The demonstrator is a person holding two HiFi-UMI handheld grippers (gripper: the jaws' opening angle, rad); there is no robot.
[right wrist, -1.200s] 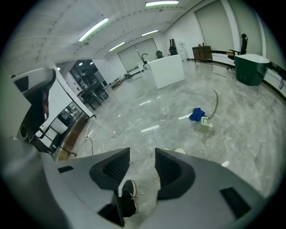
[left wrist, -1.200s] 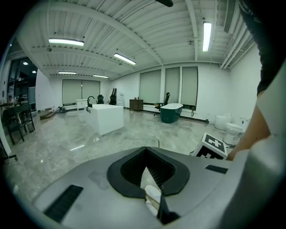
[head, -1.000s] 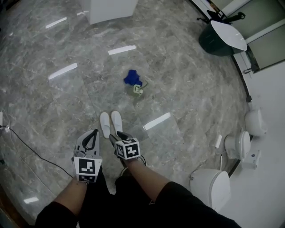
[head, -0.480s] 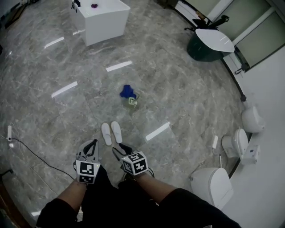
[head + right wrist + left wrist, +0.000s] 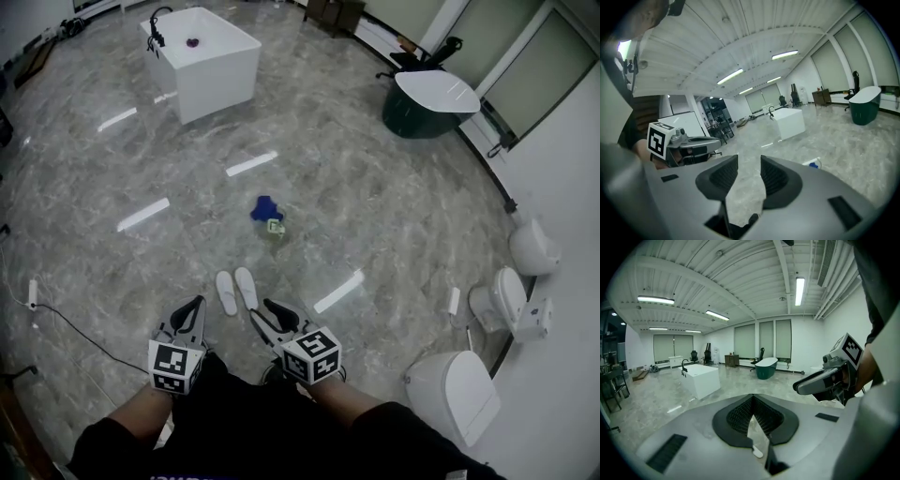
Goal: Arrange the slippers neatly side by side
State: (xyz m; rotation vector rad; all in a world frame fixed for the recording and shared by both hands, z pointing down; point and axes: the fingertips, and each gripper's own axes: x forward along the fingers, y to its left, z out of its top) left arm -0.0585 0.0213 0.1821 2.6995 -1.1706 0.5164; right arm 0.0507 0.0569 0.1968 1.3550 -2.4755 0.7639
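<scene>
Our left claw [image 5: 198, 302] comes first. We hold it out in front of our body, up off the floor [image 5: 375, 216], and it points ahead and a bit down. Its two jaws press together at the tips, and nothing is in them. A cube with black and white squares sits on its back end.

Next come the white slippers [image 5: 246, 287]. They lie flat on the floor, side by side and close together. In the head view they sit just past the tips of both claws, and no claw touches them.

Then comes our right claw [image 5: 261, 309]. We hold it up off the floor too, pointing ahead and a bit down, with its tips turned a little toward the slippers. Its jaws stand apart. They have just been closing a little, and we see only floor in the gap.

Farther off lies a small blue thing [image 5: 265, 208]. At the far right stand white toilets [image 5: 450, 394] in a row by the wall.

Some things are hard to see. The cubes cover our hands. The bottom edge of the head view cuts off our arms. In both gripper views the grey claw bodies fill the lower half and hide the floor near us. The blue thing is too small for us to tell what it is.
</scene>
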